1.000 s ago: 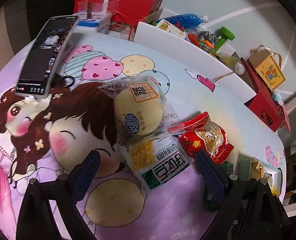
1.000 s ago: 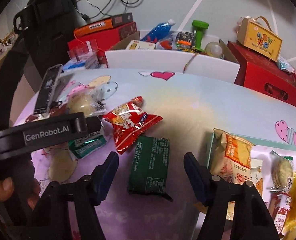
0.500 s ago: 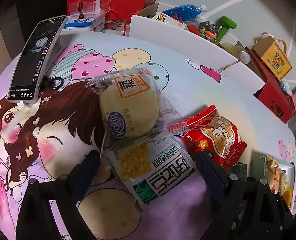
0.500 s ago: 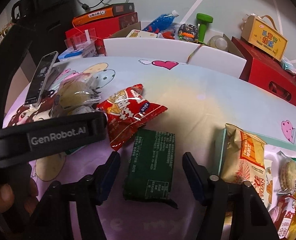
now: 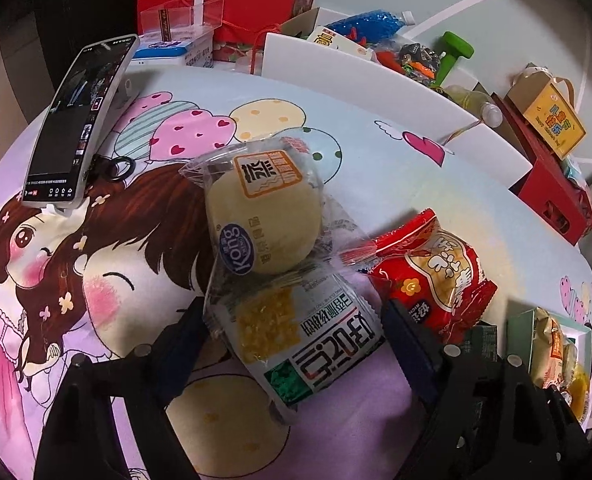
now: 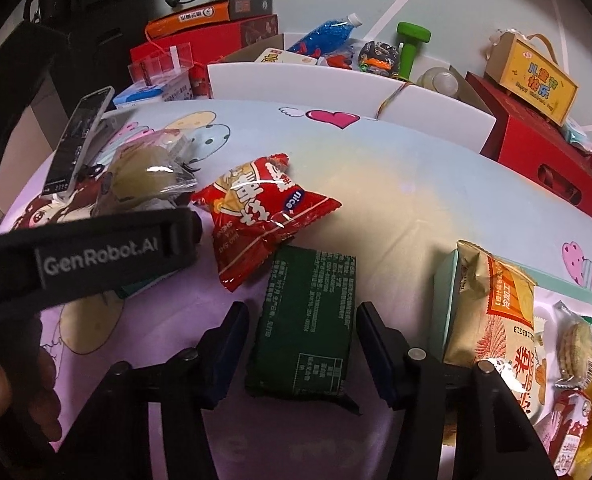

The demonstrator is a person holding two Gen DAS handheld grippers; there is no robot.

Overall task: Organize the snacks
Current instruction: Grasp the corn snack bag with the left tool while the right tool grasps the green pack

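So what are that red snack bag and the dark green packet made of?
The red snack bag looks like glossy plastic film: it crinkles and throws bright glints. The dark green packet seems a duller, matte film wrapper with crimped ends, though foil-lined is possible.

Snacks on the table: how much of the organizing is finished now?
Done: several snacks sit in the tray. In hand: nothing yet; the open left gripper straddles the corn packet, the open right gripper the green packet. Left: also red bag, bun.
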